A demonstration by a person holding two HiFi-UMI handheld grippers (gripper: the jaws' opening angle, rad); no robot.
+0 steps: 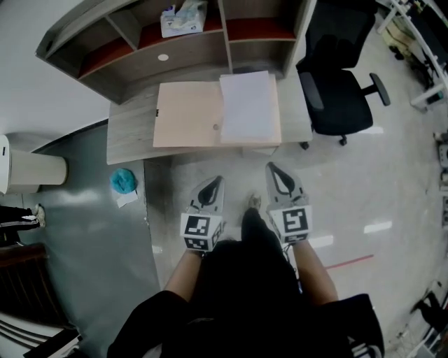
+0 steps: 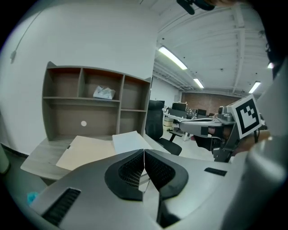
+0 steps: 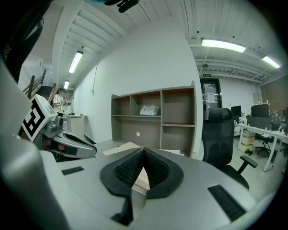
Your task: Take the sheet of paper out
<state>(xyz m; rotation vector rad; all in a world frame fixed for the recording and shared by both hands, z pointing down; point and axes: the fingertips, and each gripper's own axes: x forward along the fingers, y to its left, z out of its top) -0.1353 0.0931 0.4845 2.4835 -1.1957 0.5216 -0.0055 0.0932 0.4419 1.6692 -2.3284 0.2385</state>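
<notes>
An open beige folder (image 1: 187,114) lies flat on the wooden desk (image 1: 129,136), and a white sheet of paper (image 1: 246,106) rests on its right half. My left gripper (image 1: 215,182) and right gripper (image 1: 271,168) hang side by side over the floor, short of the desk's front edge and pointing at it. Both are shut with nothing between the jaws. In the left gripper view the closed tips (image 2: 144,151) sit below the folder (image 2: 85,152) and the paper (image 2: 130,141). From the right gripper view, the closed tips (image 3: 144,149) cover part of the folder (image 3: 119,148).
A shelf hutch (image 1: 189,49) stands at the back of the desk with a tissue pack (image 1: 183,17) in it. A black office chair (image 1: 339,98) stands to the desk's right. A teal object (image 1: 123,181) lies on the floor at left, near a white bin (image 1: 35,170).
</notes>
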